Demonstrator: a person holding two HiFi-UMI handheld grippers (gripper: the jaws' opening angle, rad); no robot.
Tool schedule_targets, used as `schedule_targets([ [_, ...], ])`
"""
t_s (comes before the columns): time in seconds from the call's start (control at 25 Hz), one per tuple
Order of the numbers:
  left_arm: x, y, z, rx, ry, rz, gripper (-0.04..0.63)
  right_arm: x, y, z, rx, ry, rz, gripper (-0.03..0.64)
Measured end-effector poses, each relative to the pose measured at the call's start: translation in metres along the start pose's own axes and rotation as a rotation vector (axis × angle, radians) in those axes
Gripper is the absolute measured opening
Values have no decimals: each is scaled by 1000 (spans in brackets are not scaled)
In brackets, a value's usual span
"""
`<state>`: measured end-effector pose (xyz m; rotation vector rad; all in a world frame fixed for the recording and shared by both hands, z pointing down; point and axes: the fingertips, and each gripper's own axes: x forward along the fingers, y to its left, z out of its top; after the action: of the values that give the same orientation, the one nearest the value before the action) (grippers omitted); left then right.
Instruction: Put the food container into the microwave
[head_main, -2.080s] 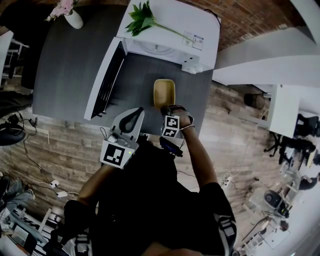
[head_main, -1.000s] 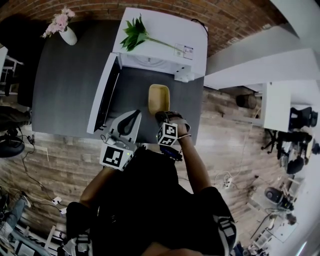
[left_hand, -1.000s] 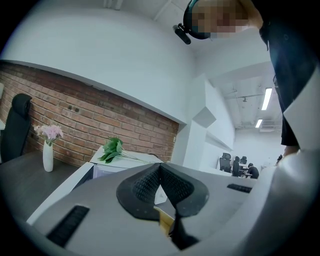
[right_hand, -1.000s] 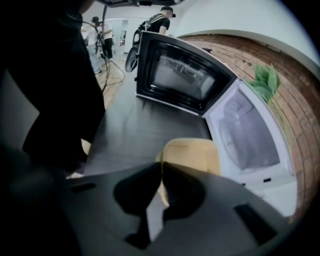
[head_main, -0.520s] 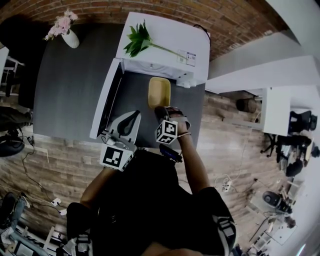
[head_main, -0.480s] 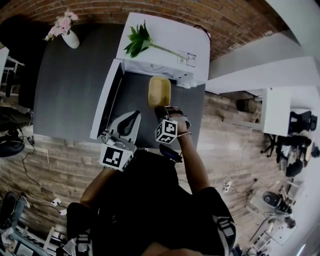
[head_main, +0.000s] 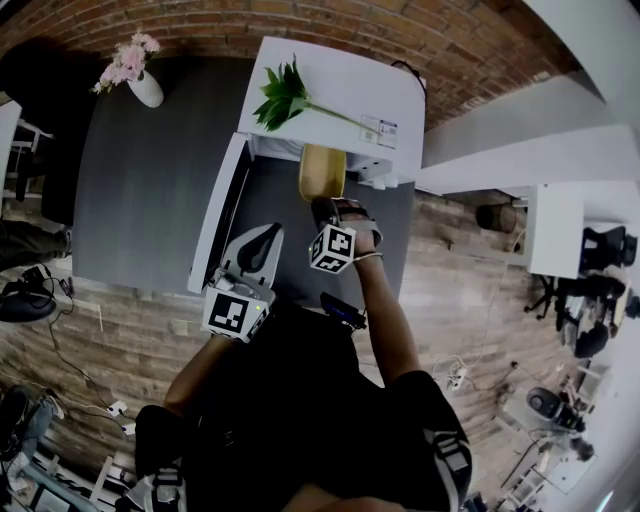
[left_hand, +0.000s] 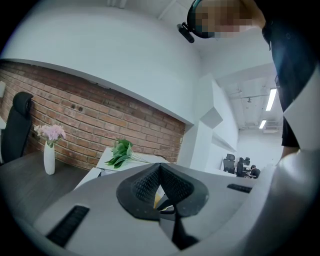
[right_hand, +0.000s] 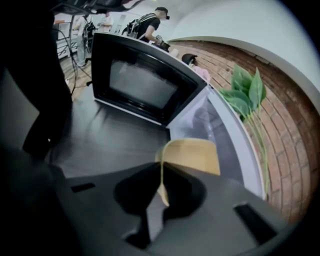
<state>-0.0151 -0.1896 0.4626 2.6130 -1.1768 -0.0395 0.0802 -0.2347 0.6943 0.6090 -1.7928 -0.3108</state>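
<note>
The right gripper is pinched tight on the rim of the tan food container. The container sits at the mouth of the white microwave, its far end seemingly just inside. The microwave door stands wide open. The left gripper, jaws together on nothing, hovers over the dark table.

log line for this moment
right gripper: shut on tan rectangular food container | container: at open white microwave mouth | left gripper: shut, empty
</note>
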Motion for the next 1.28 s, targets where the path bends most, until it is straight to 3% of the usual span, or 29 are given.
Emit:
schedule_targets([
  [0.76, 37, 19, 1, -38, 37, 2, 35, 90, -82, -9, 51, 41, -102, 37],
  [1.28, 49, 27, -7, -53, 58, 8, 35, 115, -86, -10, 44, 50, -98, 37],
])
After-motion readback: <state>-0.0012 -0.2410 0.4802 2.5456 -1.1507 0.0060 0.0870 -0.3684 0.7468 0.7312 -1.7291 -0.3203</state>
